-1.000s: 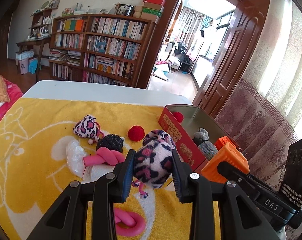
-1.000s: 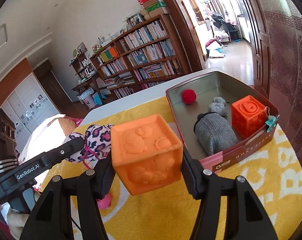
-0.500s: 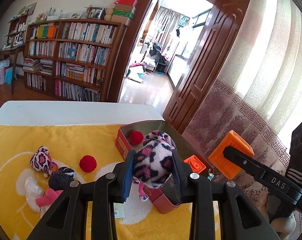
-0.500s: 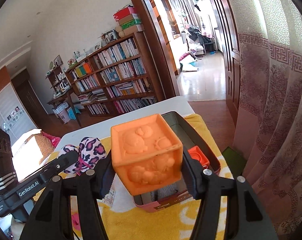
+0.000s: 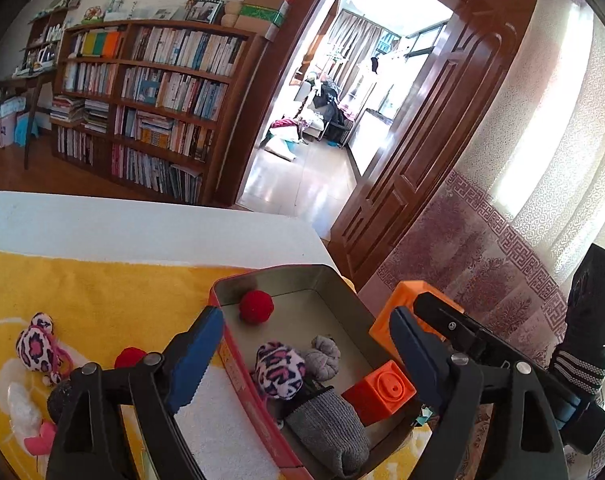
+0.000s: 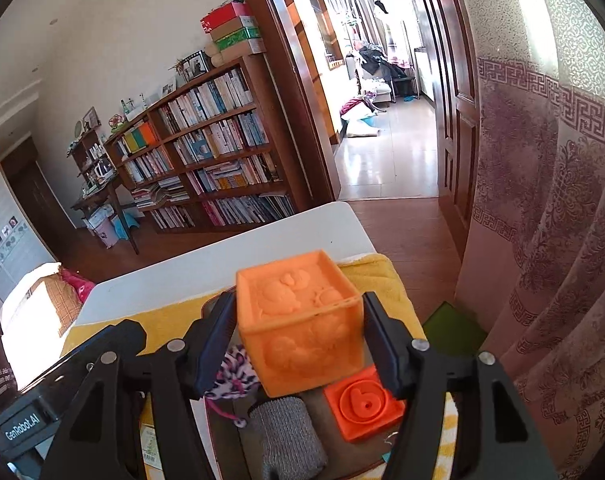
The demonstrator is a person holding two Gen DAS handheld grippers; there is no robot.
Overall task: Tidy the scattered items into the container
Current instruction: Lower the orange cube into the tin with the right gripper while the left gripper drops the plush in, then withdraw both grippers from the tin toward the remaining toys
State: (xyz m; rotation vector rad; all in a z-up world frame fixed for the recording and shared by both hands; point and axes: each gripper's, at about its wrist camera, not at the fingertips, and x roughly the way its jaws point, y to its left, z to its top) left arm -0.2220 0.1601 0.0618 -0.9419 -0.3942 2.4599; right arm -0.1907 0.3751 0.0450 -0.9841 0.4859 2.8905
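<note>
My left gripper [image 5: 306, 348] is open and empty above the red tin [image 5: 238, 364]. A leopard-print plush ball [image 5: 280, 370] lies inside the tin, beside a grey sock [image 5: 326, 428], a small orange cube [image 5: 382, 392] and a red pompom [image 5: 256, 306]. My right gripper [image 6: 298, 334] is shut on a large orange cube [image 6: 298, 320] and holds it above the tin. The same plush [image 6: 234, 376], sock [image 6: 286, 432] and small cube [image 6: 362, 404] show below it. The held cube shows in the left wrist view [image 5: 418, 300] at the tin's right side.
On the yellow cloth [image 5: 102, 292] left of the tin lie another leopard plush [image 5: 36, 346], a red pompom [image 5: 128, 358], a dark pompom [image 5: 60, 396] and a pink piece [image 5: 38, 442]. The table's right edge [image 6: 362, 232] and a curtain [image 6: 542, 240] are close by.
My left gripper moved over the tin, opened, and the leopard plush dropped into it. My right gripper carried the large orange cube over the tin.
</note>
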